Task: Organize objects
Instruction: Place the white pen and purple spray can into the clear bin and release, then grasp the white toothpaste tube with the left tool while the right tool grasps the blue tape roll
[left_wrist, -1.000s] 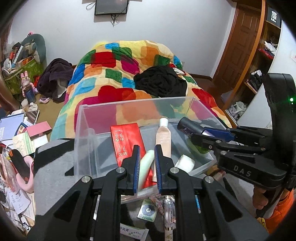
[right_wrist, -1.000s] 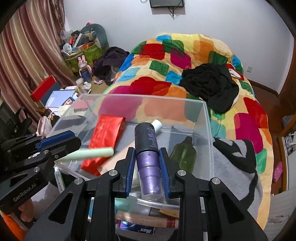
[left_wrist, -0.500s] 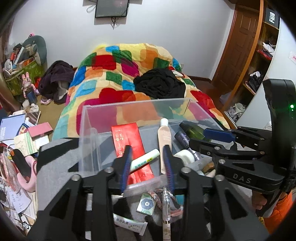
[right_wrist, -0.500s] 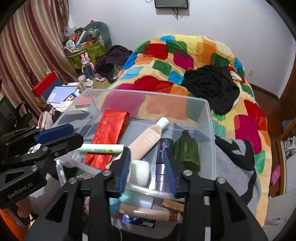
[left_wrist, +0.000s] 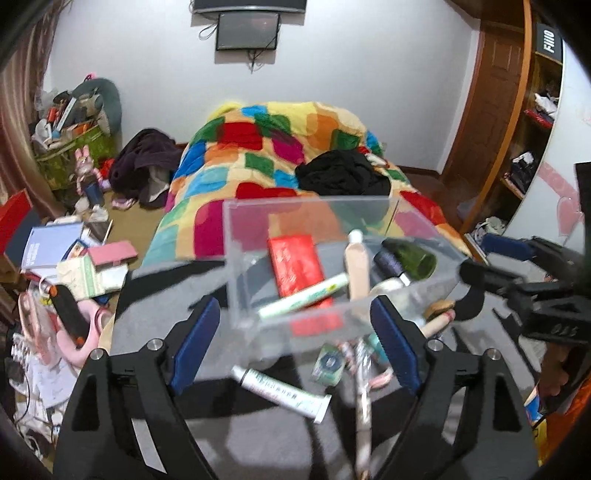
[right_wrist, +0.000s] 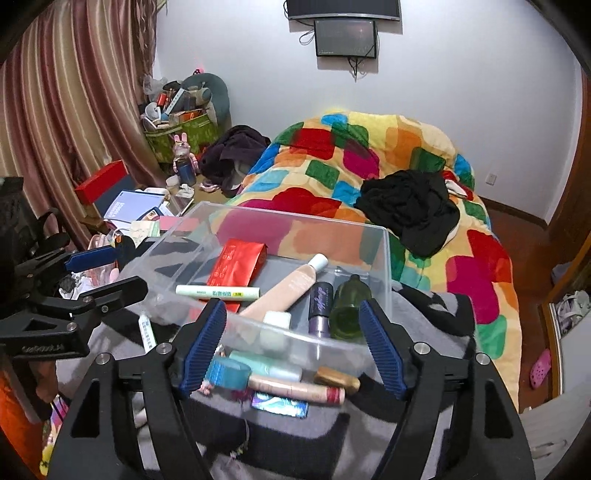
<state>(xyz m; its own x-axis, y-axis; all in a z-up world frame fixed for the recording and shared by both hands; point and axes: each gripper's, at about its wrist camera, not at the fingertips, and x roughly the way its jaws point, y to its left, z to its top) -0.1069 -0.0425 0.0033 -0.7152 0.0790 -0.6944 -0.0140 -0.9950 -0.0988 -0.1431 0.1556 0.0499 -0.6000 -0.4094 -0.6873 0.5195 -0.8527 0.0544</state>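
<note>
Both claws are opening, with nothing pressed between their pads. The left claw (left_wrist: 295, 339) is hanging over the near wall of the clear plastic bin (left_wrist: 255, 258), which is sitting on a grey and black blanket (left_wrist: 166, 295) at the foot of the bed (left_wrist: 280, 147). The right claw (right_wrist: 291, 343) is hanging above the bin's near rim. Inside the bin are lying a pale green tube (right_wrist: 217, 291), a red packet (right_wrist: 236, 273), a beige tube (right_wrist: 284, 291), a purple bottle (right_wrist: 320, 306) and a dark green bottle (right_wrist: 349, 306).
</note>
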